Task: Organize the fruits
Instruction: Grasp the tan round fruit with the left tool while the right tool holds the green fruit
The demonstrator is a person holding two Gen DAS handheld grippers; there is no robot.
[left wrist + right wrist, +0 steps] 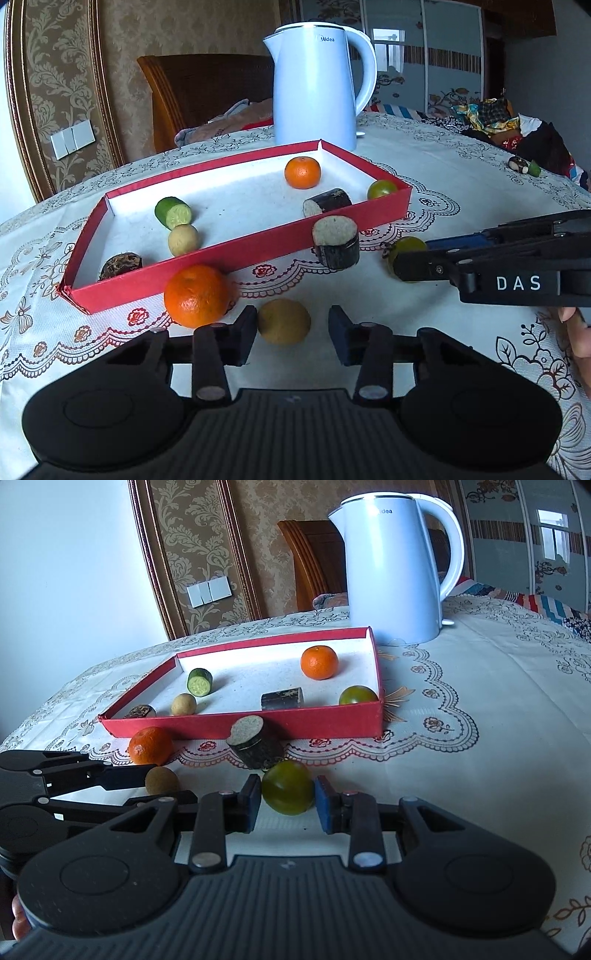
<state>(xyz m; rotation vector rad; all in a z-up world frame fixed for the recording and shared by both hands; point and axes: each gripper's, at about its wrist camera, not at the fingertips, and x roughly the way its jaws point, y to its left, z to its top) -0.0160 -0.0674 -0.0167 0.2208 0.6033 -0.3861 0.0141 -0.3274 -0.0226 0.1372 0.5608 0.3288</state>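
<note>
A red tray (258,245) (258,731) holds an orange (303,172), a green tomato (382,189), a dark sugarcane piece (327,202), a cucumber piece (173,212), a pale longan (183,240) and a dark chunk (120,266). In front of it lie an orange (195,295) (150,745), a sugarcane piece (336,240) (255,744), a brown longan (283,321) (161,781) and a green tomato (406,245) (288,787). My left gripper (292,334) is open around the brown longan. My right gripper (288,808) is open, its fingers on either side of the green tomato.
A white kettle (317,85) (395,568) stands behind the tray on the lace tablecloth (461,192). A cut piece (522,165) lies far right near the table edge, by a pile of cloth (491,118). A wooden chair (207,92) stands behind.
</note>
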